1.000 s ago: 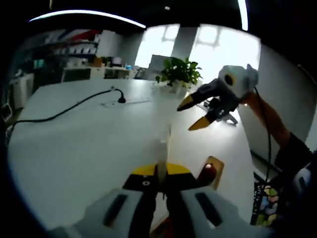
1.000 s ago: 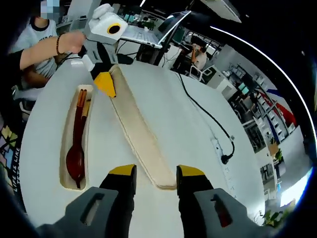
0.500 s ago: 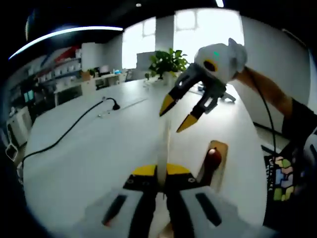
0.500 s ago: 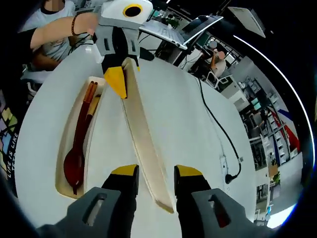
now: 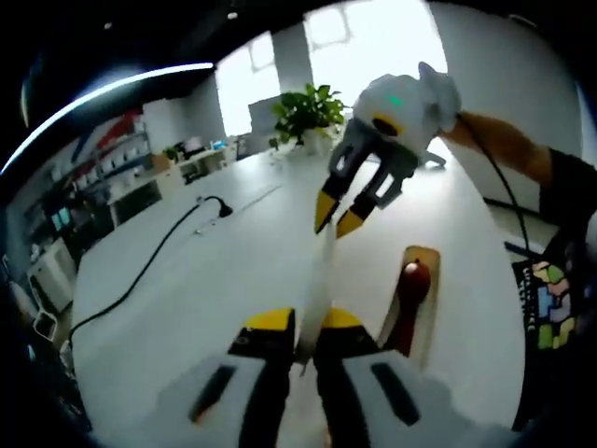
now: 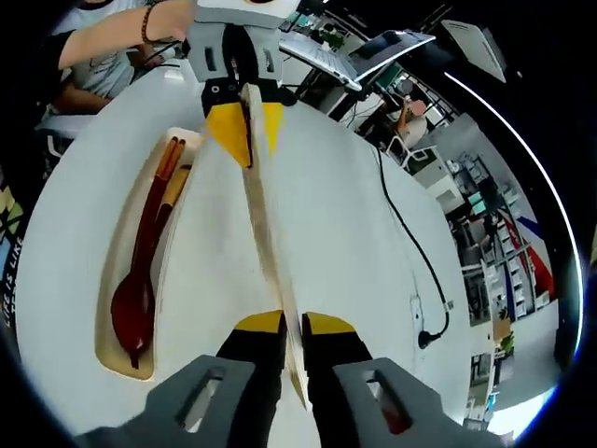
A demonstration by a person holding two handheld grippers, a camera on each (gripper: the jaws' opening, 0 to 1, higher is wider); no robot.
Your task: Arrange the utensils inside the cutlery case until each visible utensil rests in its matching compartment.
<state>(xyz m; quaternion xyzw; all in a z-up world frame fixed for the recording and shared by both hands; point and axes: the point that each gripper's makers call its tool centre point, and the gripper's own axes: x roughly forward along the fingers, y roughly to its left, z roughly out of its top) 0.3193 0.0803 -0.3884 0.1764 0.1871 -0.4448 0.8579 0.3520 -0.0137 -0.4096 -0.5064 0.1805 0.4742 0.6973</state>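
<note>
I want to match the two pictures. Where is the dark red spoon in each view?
Left gripper view: the dark red spoon lies right of centre, in the cutlery case, bowl end away from the camera.
Right gripper view: the spoon lies at the left, bowl end toward the camera, in the same case.
Shared landmark: the pale lid gripped at both ends.
</note>
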